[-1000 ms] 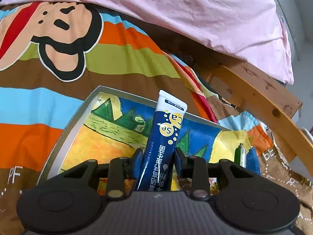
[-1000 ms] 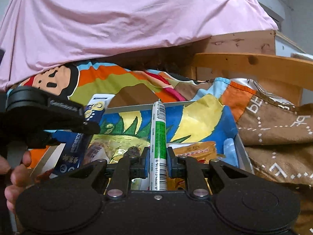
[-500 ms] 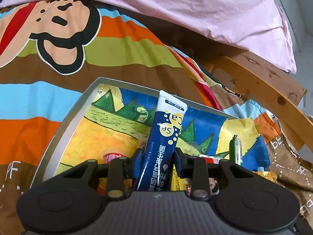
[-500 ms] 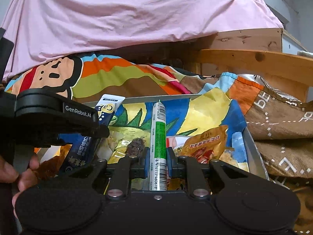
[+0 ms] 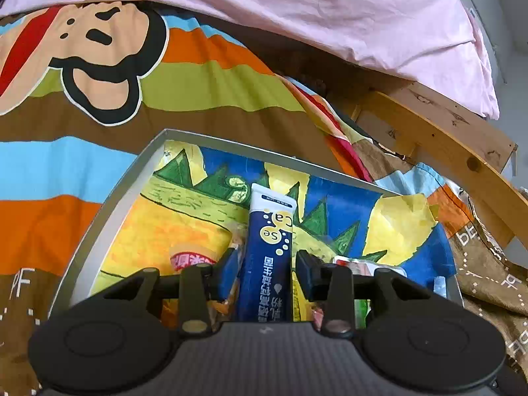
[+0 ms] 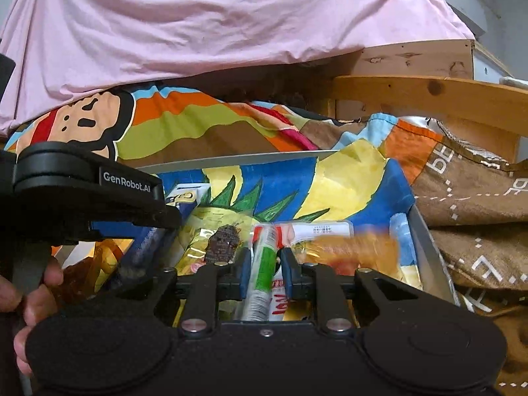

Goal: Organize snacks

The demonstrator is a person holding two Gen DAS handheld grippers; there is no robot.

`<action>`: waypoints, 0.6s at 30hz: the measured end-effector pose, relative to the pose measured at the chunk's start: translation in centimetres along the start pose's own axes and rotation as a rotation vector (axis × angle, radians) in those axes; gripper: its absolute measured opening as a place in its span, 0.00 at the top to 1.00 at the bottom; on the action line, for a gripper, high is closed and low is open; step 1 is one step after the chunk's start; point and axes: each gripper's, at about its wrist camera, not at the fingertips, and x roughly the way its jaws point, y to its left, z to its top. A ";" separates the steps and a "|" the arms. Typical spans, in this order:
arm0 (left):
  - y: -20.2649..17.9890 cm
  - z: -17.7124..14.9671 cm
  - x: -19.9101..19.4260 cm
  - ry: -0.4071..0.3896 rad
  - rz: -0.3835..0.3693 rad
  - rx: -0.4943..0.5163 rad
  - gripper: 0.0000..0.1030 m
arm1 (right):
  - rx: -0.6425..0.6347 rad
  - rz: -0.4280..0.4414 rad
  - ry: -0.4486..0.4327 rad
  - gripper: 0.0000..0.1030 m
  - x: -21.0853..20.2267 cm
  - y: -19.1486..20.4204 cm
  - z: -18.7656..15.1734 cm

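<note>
A grey box (image 5: 115, 191) lined with a colourful drawing lies on the striped bedspread and holds several snack packets. My left gripper (image 5: 267, 264) has its jaws parted a little around a dark blue sachet (image 5: 269, 250), which stands between them over the box. My right gripper (image 6: 264, 264) has its jaws apart around a green and white stick packet (image 6: 264, 257), which tilts down among the snacks in the same box (image 6: 425, 247). The left gripper also shows in the right wrist view (image 6: 158, 217), with the blue sachet (image 6: 145, 241) under it.
A pink sheet (image 5: 297, 10) covers the bed behind the box. A wooden frame (image 5: 439, 138) runs along the right. In the box lie a dark brown snack piece (image 6: 224, 244), an orange packet (image 6: 356, 250) and a white labelled packet (image 6: 323, 231).
Both grippers have lowered into the box with their packets. The jaws of both have opened a little, and the green stick packet has dropped and tilted among the snacks.
</note>
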 end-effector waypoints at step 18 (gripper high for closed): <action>-0.5 2.1 -9.6 -0.108 0.045 0.007 0.07 | 0.054 0.012 -0.098 0.24 -6.8 -0.9 4.9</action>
